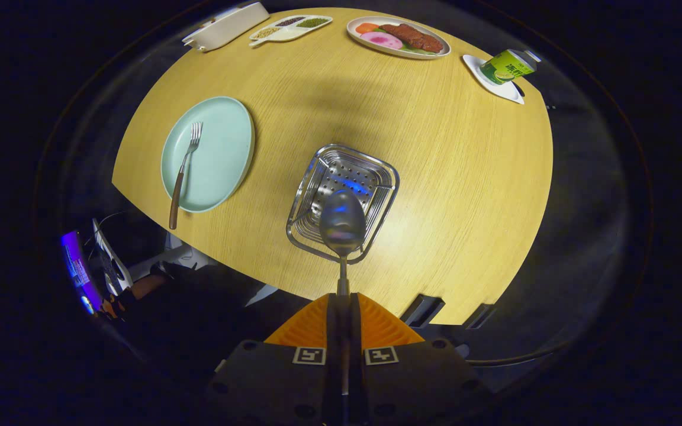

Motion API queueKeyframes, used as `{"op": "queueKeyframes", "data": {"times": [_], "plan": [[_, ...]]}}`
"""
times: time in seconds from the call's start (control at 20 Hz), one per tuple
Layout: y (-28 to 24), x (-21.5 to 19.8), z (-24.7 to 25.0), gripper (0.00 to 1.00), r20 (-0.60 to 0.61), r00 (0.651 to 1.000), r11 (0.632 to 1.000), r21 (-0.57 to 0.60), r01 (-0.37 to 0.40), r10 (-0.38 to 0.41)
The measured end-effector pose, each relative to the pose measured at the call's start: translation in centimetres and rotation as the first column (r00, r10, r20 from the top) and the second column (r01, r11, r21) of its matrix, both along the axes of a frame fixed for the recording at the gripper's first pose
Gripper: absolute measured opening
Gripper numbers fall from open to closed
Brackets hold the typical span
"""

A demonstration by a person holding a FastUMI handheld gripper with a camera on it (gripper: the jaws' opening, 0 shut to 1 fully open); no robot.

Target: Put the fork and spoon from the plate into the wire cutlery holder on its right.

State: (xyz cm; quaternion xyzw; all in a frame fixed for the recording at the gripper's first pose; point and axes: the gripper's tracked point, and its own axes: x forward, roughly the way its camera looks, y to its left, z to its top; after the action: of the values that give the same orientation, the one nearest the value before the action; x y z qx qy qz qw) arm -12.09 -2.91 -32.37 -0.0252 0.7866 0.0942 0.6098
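My gripper (342, 299) is shut on the handle of a metal spoon (342, 222), whose bowl sticks out ahead of the fingers, high over the near rim of the wire cutlery holder (376, 168). The holder is a shiny rectangular basket with a perforated bottom on the wooden table. To its left lies a pale green plate (222, 142). A fork (184, 171) with a brown handle rests on the plate, tines pointing away, its handle reaching past the plate's near rim.
At the table's far side stand a white dish (225, 26), a divided tray of grains (290, 28), a plate of food (397, 38) and a green can (510, 66) on a white coaster. The table's near edge runs just ahead of the fingers.
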Motion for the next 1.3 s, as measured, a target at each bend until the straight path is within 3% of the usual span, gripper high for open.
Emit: {"op": "queueKeyframes", "data": {"times": [0.4, 0.5, 0.55, 0.6, 0.7, 0.9, 1.0, 1.15, 1.3], "plan": [[0.3, 1.9, -0.2, 0.20, 0.038, 0.999, 0.999, -0.014, 0.036, -0.035], [0.3, 2.7, 0.0, 0.45, 0.107, 0.993, 0.999, -0.011, 0.048, -0.047], [0.3, 3.4, 0.3, 0.52, 0.162, 0.985, 0.998, -0.011, 0.066, -0.063], [0.4, 4.3, 0.6, 0.59, 0.228, 0.970, 0.996, -0.006, 0.090, -0.087], [0.9, 6.0, 1.7, 0.59, 0.379, 0.917, 0.992, 0.015, 0.127, -0.123], [4.3, 9.2, 5.5, 0.82, 0.659, 0.729, 0.982, 0.099, 0.159, -0.185], [8.3, 9.8, 7.1, 0.81, 0.714, 0.657, 0.970, 0.191, 0.153, -0.244], [14.1, 9.8, 7.9, 0.81, 0.722, 0.630, 0.952, 0.286, 0.105, -0.286], [19.5, 9.7, 6.1, 0.81, 0.697, 0.663, 0.947, 0.317, 0.055, -0.272]]}}
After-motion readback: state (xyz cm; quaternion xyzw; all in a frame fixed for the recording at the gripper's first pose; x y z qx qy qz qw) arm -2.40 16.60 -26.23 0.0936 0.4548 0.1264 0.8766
